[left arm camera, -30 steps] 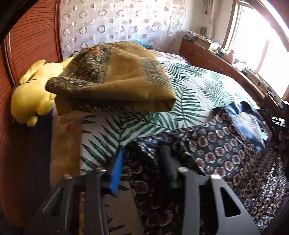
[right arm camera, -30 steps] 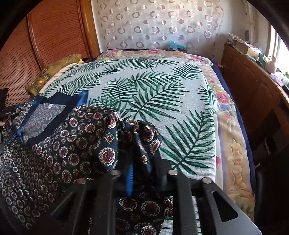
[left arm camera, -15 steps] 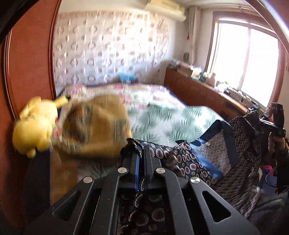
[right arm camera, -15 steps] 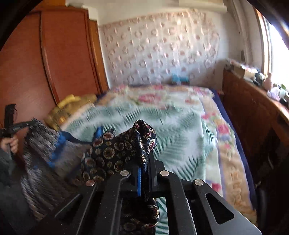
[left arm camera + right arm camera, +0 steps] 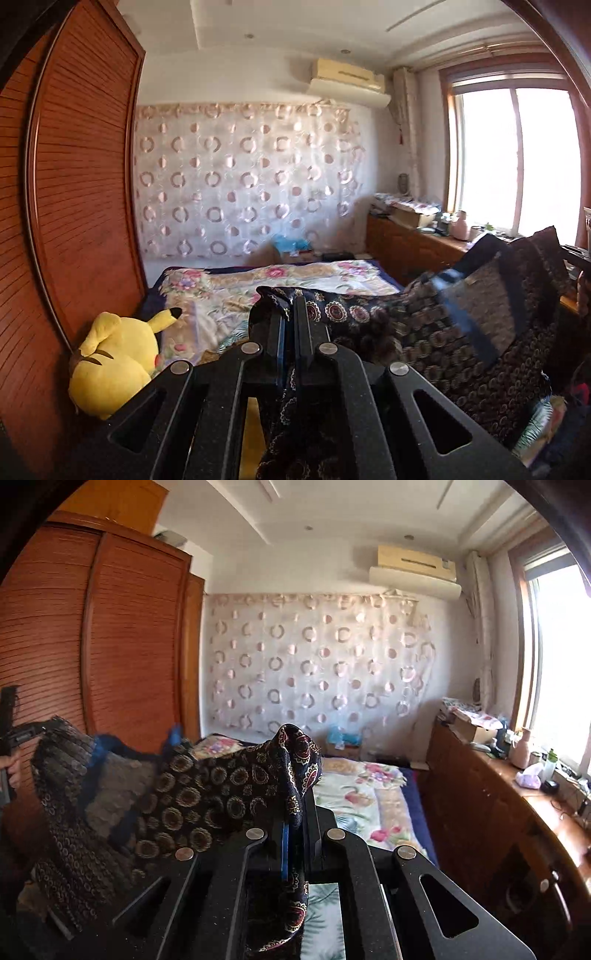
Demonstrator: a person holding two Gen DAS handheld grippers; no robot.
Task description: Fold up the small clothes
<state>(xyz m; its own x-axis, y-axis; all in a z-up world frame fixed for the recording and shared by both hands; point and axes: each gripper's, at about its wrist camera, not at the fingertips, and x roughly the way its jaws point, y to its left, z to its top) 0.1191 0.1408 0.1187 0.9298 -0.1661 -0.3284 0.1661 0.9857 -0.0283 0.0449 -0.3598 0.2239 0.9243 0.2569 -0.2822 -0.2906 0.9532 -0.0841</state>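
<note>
We hold the dark medallion-print garment [image 5: 436,325] stretched above the bed [image 5: 369,794], left gripper [image 5: 290,321] and right gripper [image 5: 299,812] each clamped on a corner (its long axis running three-to-nine between them).

A home bedroom, seen from two hand-held claws. Ahead of and below the claws lies a bed [image 5: 280,280] covered with a floral and palm-leaf blanket. Left of the claws stands a tall, reddish slatted wooden wardrobe [image 5: 110,646], with a yellow plush toy [image 5: 114,369] resting at its foot on the bed's edge. Straight ahead, beyond the bed, a sheer curtain with ring patterns [image 5: 240,184] covers the far wall, and an air conditioner [image 5: 413,572] is mounted above it. To the right, a low wooden cabinet [image 5: 491,812] cluttered with bottles and boxes runs beneath a bright, sunlit window [image 5: 517,158].
</note>
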